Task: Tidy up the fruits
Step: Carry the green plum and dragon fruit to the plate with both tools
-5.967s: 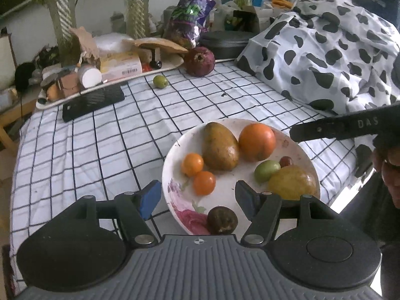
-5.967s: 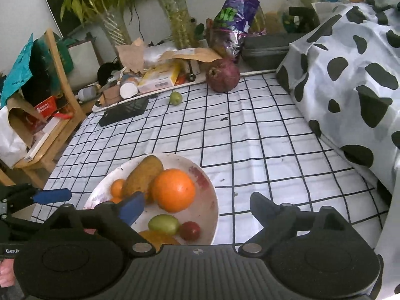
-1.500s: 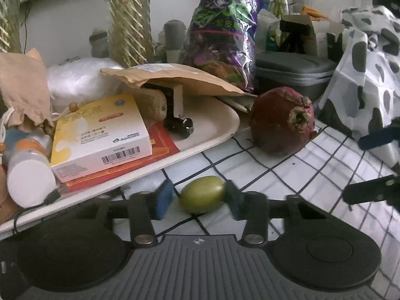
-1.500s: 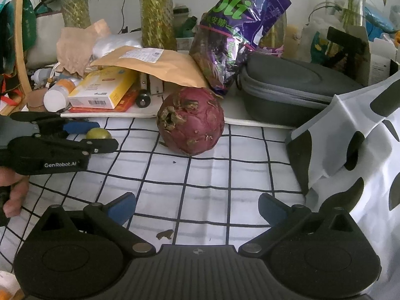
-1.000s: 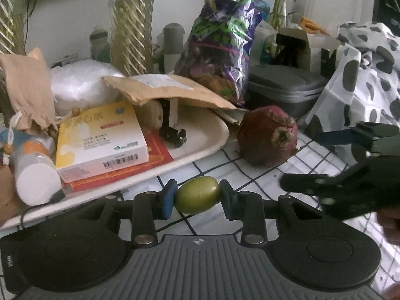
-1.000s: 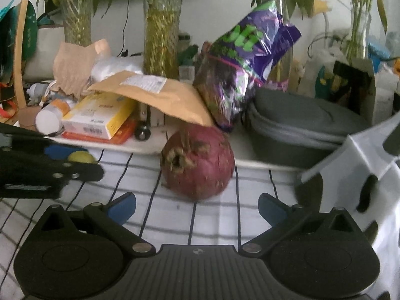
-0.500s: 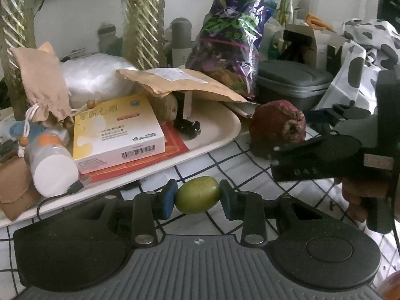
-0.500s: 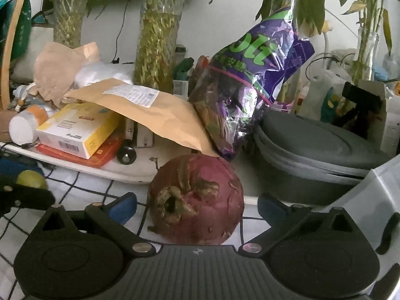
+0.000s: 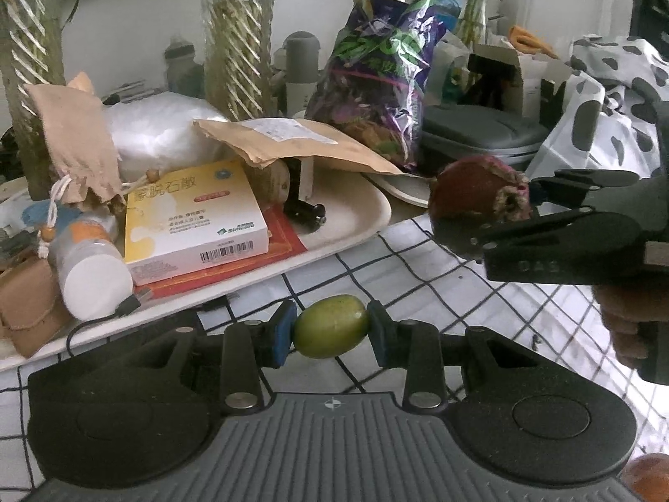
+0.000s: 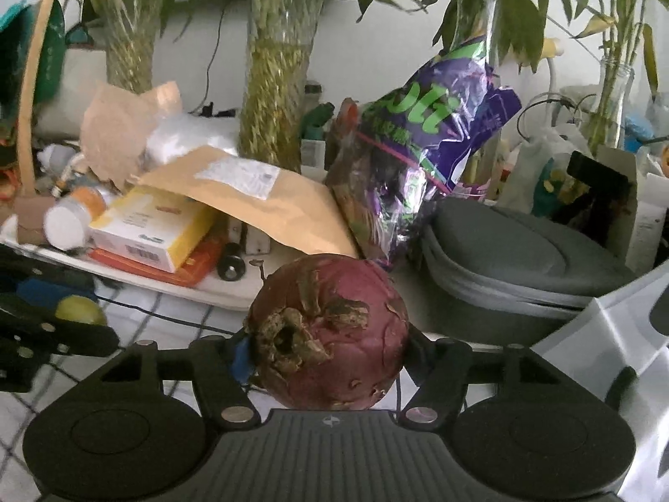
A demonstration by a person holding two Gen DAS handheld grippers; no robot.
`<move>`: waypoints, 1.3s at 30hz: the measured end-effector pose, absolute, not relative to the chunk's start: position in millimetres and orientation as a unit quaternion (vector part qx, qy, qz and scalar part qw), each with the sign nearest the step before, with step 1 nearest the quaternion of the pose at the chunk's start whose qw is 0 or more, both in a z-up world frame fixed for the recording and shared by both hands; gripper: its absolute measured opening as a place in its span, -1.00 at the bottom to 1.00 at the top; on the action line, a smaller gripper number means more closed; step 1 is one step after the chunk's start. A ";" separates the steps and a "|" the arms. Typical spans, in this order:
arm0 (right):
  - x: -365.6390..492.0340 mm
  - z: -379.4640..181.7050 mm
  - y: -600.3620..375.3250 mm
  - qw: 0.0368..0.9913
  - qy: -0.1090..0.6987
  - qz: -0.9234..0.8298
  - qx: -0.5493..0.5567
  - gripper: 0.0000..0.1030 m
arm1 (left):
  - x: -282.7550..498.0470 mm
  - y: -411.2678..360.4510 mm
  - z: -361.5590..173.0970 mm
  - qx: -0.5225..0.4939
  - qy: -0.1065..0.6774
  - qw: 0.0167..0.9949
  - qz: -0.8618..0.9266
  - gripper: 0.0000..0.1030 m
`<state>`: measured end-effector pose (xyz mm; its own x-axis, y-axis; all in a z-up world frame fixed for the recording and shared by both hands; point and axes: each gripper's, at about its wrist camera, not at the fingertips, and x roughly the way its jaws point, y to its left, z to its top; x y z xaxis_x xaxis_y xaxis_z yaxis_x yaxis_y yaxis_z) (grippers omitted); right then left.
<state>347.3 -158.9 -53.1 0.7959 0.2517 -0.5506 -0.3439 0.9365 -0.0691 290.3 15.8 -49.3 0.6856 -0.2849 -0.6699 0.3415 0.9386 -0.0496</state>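
Note:
A small green fruit sits pinched between the pads of my left gripper, just above the checked tablecloth. A big dark-red pomegranate fills the space between the fingers of my right gripper. Those jaws are closing, and both pads touch its sides. In the left wrist view the pomegranate shows at the right, in the right gripper held by a hand. The left gripper with the green fruit appears at the left edge of the right wrist view.
Behind the fruits, a white tray carries a yellow box, a white bottle and a brown envelope. A purple bag, a grey case and plant vases stand further back. A cow-patterned cloth lies at the right.
My right gripper has come up to the pomegranate and its fingers have closed in on both sides of it. The left gripper has kept its hold on the green fruit.

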 end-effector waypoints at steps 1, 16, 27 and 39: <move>343.3 -50.2 -160.9 0.943 0.279 0.161 -0.079 0.34 | 287.5 15.7 -47.5 0.038 0.358 0.917 -0.171 -0.31; 265.4 -10.9 -188.5 0.941 0.277 0.190 -0.040 0.34 | 224.8 -0.7 -17.7 0.043 0.350 0.918 -0.182 -0.31; 201.1 -1.8 -197.2 0.929 0.286 0.232 -0.040 0.34 | 174.5 -8.7 -3.4 0.038 0.346 0.918 -0.193 -0.31; 125.8 3.3 -195.9 0.908 0.301 0.290 -0.032 0.34 | 126.5 1.6 0.5 0.023 0.351 0.920 -0.176 -0.31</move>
